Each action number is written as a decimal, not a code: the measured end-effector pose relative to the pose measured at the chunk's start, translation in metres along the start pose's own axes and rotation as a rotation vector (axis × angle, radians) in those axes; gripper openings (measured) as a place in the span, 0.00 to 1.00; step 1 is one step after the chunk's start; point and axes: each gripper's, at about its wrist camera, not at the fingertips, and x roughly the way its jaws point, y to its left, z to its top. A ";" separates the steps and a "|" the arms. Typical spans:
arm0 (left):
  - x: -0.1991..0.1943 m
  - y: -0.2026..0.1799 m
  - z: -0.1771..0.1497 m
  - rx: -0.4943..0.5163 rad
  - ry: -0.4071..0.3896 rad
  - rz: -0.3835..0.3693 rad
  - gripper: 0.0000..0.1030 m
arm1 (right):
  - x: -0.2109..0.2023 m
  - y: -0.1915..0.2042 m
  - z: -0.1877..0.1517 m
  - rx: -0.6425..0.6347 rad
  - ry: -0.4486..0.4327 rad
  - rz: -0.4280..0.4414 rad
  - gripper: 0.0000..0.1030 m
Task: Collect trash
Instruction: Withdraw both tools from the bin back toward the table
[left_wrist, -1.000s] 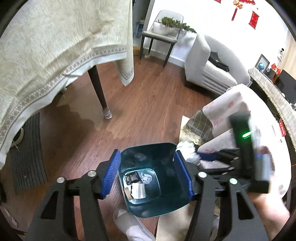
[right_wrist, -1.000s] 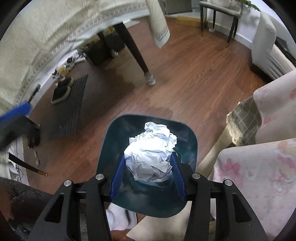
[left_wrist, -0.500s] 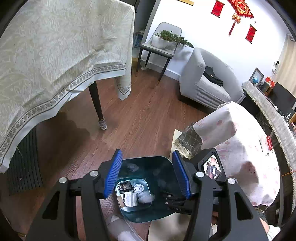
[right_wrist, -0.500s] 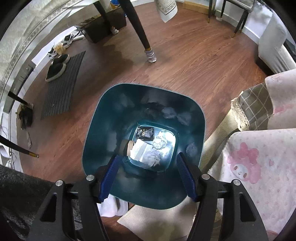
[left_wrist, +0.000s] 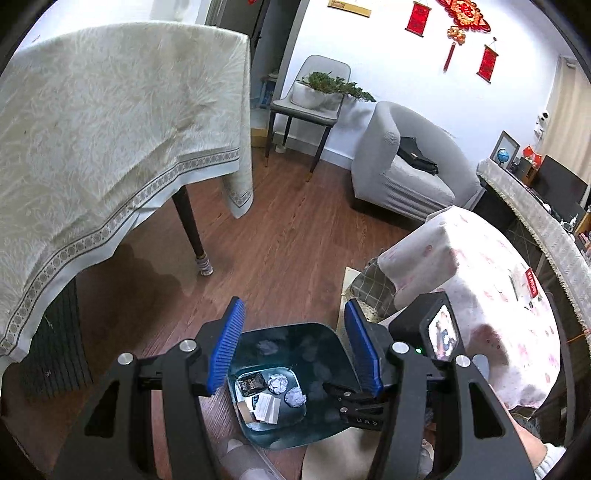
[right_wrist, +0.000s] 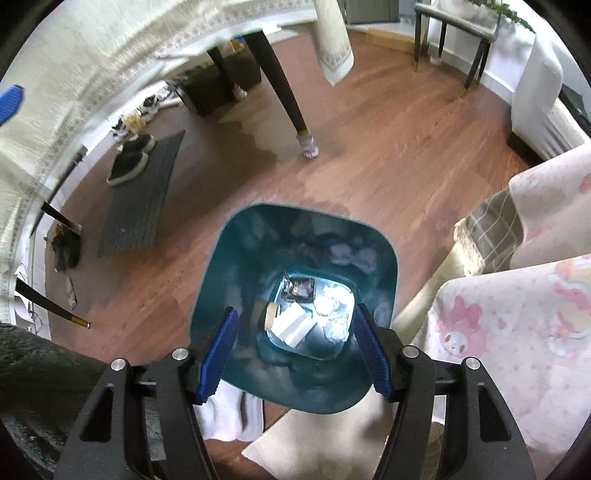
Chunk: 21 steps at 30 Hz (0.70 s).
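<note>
A teal trash bin (right_wrist: 229, 277) stands on the wooden floor right under both grippers. At its bottom lie crumpled paper balls (right_wrist: 328, 302), a flat white paper (right_wrist: 295, 325) and a dark wrapper (right_wrist: 297, 288). My right gripper (right_wrist: 295, 310) hangs open over the bin's mouth with nothing between its blue pads. My left gripper (left_wrist: 294, 302) is open and empty too, higher up, with the bin (left_wrist: 325, 343) and the paper balls (left_wrist: 277, 382) seen between its fingers. The right gripper's black body (left_wrist: 436, 332) shows beside the bin in the left wrist view.
A table under a cream cloth (left_wrist: 110, 147) stands to the left, with its dark leg (right_wrist: 284, 96) on the floor. A grey mat with shoes (right_wrist: 136, 192) lies at the left. Pink-patterned covered furniture (right_wrist: 517, 332) crowds the right. A grey armchair (left_wrist: 399, 170) sits further back. A person's white-socked foot (right_wrist: 229, 417) is by the bin.
The right gripper opened and let go of the big crumpled paper ball, which now lies in the bin. The left gripper rose, so the bin looks smaller.
</note>
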 end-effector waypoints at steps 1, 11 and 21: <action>-0.001 -0.002 0.001 0.003 -0.003 -0.003 0.58 | -0.006 -0.001 0.000 -0.002 -0.014 0.001 0.63; -0.001 -0.040 0.015 0.052 -0.039 -0.042 0.60 | -0.084 -0.022 -0.007 0.027 -0.165 0.002 0.63; 0.008 -0.090 0.023 0.119 -0.058 -0.081 0.68 | -0.148 -0.057 -0.023 0.067 -0.306 -0.055 0.63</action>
